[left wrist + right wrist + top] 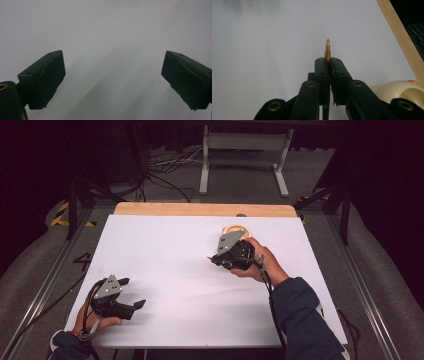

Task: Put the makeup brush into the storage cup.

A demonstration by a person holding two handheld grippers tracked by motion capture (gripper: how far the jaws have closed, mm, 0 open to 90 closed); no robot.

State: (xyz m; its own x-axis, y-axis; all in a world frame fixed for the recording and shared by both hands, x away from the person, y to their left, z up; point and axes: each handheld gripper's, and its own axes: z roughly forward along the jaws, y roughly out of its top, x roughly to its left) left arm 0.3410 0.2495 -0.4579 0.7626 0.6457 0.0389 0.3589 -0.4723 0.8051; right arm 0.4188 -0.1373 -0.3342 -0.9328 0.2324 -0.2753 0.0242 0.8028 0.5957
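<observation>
A thin golden sliver with a pale tip (327, 50) pokes out from between the closed jaws of the right gripper (328, 65), seen edge-on in the right gripper view. I cannot say what it is: perhaps a flat piece seen from the side, perhaps a small stick. Its long axis runs straight out along the jaws, away from the hand. Taking the cream-coloured round object (236, 229) near the far edge as my landmark, the held piece sits just on the near side of it, toward the middle of the white tabletop (165, 250). In the right gripper view that cream object (398, 91) bulges in at the lower right, close beside the gripper's linkage, with a small orange bit on its rim; whether it touches the gripper I cannot tell.

From the high view, the right gripper (215, 258) points leftward across the table, held low, with the hand wrapped behind it.

The left gripper (132, 293) rests well away from the cream object, at the near left corner. Its jaws stand wide apart and hold nothing; the left gripper view shows bare white surface between them.

My guess is that any next move belongs to the right hand, since it already grips the piece and is much the nearer to the cream object, which lies behind and beside its jaws rather than ahead of them.
</observation>
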